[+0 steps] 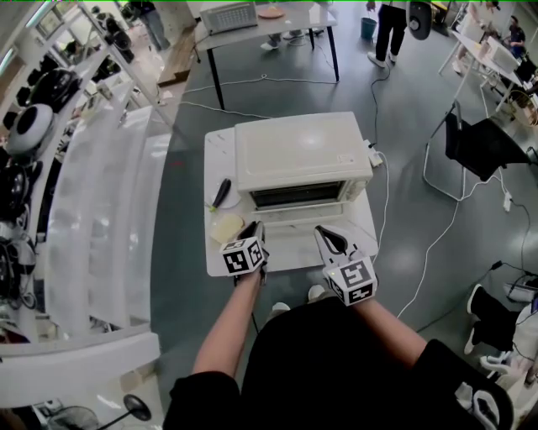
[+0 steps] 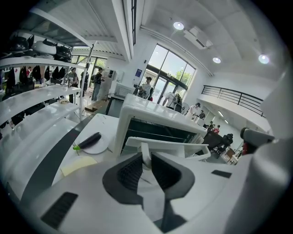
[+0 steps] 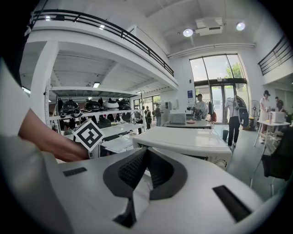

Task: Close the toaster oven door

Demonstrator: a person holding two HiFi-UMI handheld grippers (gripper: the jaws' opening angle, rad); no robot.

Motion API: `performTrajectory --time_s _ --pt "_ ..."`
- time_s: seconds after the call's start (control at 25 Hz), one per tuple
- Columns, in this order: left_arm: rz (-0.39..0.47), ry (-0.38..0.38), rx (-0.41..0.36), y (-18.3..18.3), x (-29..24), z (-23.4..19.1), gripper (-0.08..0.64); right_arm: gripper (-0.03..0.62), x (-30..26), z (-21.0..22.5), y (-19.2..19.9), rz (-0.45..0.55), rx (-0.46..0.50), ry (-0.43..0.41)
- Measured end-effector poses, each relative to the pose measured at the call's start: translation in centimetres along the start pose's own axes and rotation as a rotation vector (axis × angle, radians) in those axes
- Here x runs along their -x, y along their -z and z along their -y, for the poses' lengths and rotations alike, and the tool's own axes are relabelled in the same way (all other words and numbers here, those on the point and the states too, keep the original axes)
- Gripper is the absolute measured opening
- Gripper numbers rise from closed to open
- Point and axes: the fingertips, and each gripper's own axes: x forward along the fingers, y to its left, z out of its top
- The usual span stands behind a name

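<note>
The white toaster oven (image 1: 303, 155) stands on a small white table (image 1: 220, 147), and its door (image 1: 290, 243) hangs open toward me. My left gripper (image 1: 254, 228) is at the door's left front corner. In the left gripper view the gripper (image 2: 145, 157) is shut on the left post of the door handle (image 2: 169, 146), with a pad on each side of the post. My right gripper (image 1: 326, 237) hovers over the door's right side. Its jaws (image 3: 146, 153) are shut with nothing between them, and the oven (image 3: 183, 139) lies just beyond.
A plate with a dark green vegetable (image 1: 220, 195) and a pale yellow pad (image 1: 225, 227) lie on the table left of the oven. White shelves (image 1: 92, 210) run along the left. A chair (image 1: 483, 147), floor cables (image 1: 437, 239) and another table (image 1: 269, 21) are around.
</note>
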Motion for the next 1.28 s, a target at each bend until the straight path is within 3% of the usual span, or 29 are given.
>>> performTrajectory --time_s 1.28 --pt "0.067 -0.013 0.004 -4.7 -2.6 0.1 0.075 0.021 -1.0 3.1 -0.7 0.016 -0.002 0.043"
